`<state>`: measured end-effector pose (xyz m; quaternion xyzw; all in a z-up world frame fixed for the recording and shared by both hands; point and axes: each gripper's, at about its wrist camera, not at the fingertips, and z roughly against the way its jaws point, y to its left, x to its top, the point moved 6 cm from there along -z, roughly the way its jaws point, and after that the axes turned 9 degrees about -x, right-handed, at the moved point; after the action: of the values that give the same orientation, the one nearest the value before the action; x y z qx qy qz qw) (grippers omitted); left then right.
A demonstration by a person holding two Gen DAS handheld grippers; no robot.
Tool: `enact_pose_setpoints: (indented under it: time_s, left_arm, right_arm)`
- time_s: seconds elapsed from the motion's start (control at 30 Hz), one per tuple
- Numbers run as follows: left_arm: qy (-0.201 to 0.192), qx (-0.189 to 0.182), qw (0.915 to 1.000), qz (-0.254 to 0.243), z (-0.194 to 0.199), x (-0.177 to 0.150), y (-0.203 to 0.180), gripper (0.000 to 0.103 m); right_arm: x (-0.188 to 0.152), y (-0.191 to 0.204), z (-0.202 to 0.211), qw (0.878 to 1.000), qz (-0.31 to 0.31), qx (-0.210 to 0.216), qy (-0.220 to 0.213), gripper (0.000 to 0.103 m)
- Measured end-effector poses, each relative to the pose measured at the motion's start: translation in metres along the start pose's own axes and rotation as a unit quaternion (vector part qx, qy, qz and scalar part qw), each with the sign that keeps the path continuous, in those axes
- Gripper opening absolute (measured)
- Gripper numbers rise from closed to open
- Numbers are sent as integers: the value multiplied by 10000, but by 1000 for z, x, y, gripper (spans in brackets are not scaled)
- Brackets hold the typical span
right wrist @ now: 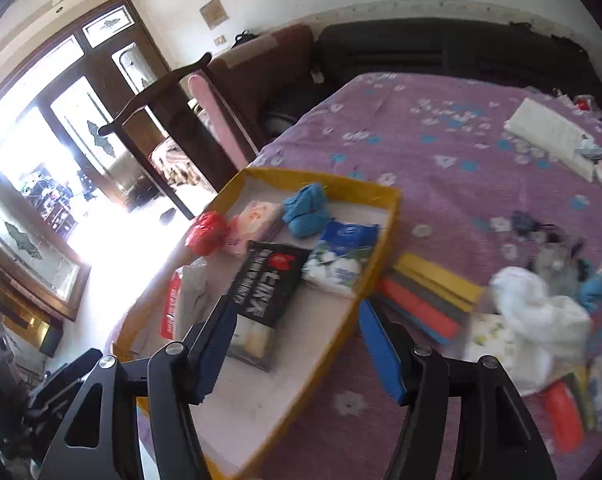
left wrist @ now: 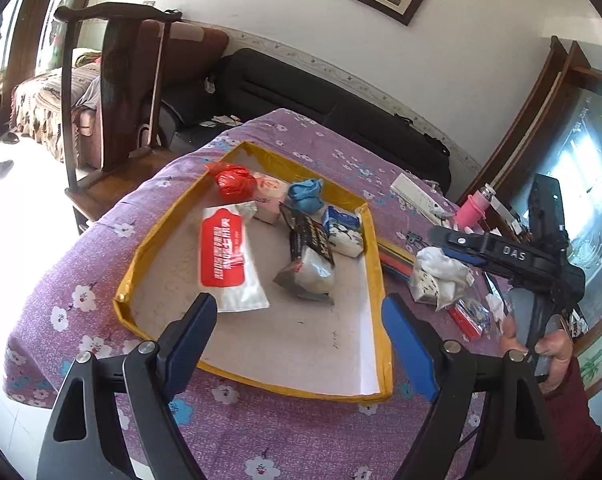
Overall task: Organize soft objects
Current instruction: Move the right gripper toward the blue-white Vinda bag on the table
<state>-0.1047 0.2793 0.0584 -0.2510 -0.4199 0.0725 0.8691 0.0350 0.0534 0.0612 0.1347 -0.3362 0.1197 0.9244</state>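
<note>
**Both tools wide and empty over the tray**

Your left tool (left wrist: 299, 322) hangs over the near end of the yellow-rimmed tray (left wrist: 375, 264), jaws wide, nothing between them. Your right tool (right wrist: 297, 336) is also spread wide and empty, sitting above the tray's right rim (right wrist: 381, 248); the black packet lies just past its left finger, no contact visible.

The tray sits on the counter, which is covered by a purple flowered cloth (left wrist: 261, 432). Inside it:
- white pouch with red label (left wrist: 225, 258), left side, flat
- black packet (left wrist: 311, 240), middle, lying on a grey-white pack (left wrist: 313, 276)
- blue-and-white tissue pack (left wrist: 343, 232), against the right wall
- blue cloth bundle (left wrist: 303, 194), at the far end
- pink pack (left wrist: 271, 194) beside it, touching the red plastic bag (left wrist: 231, 182) in the far left corner

Still outside the tray, right of it on the cloth: crumpled white cloth (left wrist: 445, 270) on a patterned pack, coloured flat strips (right wrist: 425, 300) just beside the tray wall, a small red packet (left wrist: 467, 322), a white box (left wrist: 417, 196) farther back. The right view is blurred on that side, small items unreadable.

From the left view you see the right tool's body and your hand (left wrist: 549, 350) gripping its handle at the right edge. A wooden chair (left wrist: 113, 92) stands beyond the counter.
</note>
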Motion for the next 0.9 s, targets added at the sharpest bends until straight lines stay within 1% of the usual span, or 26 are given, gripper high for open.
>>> enact_pose_setpoints:
  time_s: [0.07, 0.1, 0.17, 0.2, 0.27, 0.3, 0.37, 0.43, 0.5, 0.57, 0.67, 0.7, 0.73, 0.8, 0.87, 0.9]
  left_arm:
    - [124, -115, 9998, -134, -10, -5, -15, 84]
    - [191, -164, 9995, -213, -15, -9, -23, 84]
    - [336, -275, 9984, -357, -27, -17, -41, 84]
    - [408, -336, 9977, -415, -32, -22, -49, 84]
    - [547, -430, 9962, -533, -43, -29, -67, 84]
    - [620, -473, 9952, -588, -48, -33, -76, 84]
    - [761, -533, 9934, -673, -57, -41, -91, 84]
    - [869, -547, 9921, -727, -63, -47, -102, 84]
    - [949, -548, 9908, -793, -68, -51, -112, 84]
    - [994, -524, 9900, -847, -69, -54, -120, 84]
    - [1032, -499, 9895, -880, -69, -58, -128, 84]
    - [1044, -479, 9893, -894, -68, -58, -129, 84]
    - [1050, -461, 9892, -913, -67, -59, -130, 84]
    - [1046, -428, 9888, -973, -64, -59, -131, 84]
    - [1053, -392, 9888, -985, -66, -59, -131, 84]
    - [1075, -390, 9888, -958, -67, -59, -130, 84]
  right_arm:
    - [-4, -48, 21, 9984, -195, -495, -203, 75]
    - [-10, -79, 33, 9956, -334, -834, -274, 75]
    - [-23, -124, 46, 9902, -582, -1249, -239, 75]
    - [-34, -151, 54, 9867, -790, -1409, -186, 75]
    - [-51, -191, 59, 9797, -1178, -1621, -83, 75]
    - [-55, -209, 61, 9771, -1309, -1675, -62, 74]
    - [-68, -230, 65, 9723, -1459, -1827, -51, 74]
    - [-74, -240, 66, 9709, -1515, -1853, -47, 74]
    - [-72, -239, 61, 9722, -1420, -1861, -8, 74]
    - [-71, -238, 44, 9737, -1264, -1888, 185, 74]
    - [-72, -247, 15, 9742, -1363, -1760, 367, 74]
    - [-72, -246, 7, 9753, -1389, -1664, 433, 72]
    - [-73, -241, 0, 9774, -1406, -1487, 522, 62]
    - [-74, -219, -2, 9843, -1226, -1136, 564, 59]
    - [-81, -189, -1, 9907, -882, -765, 697, 53]
    - [-87, -169, 1, 9936, -628, -560, 759, 52]
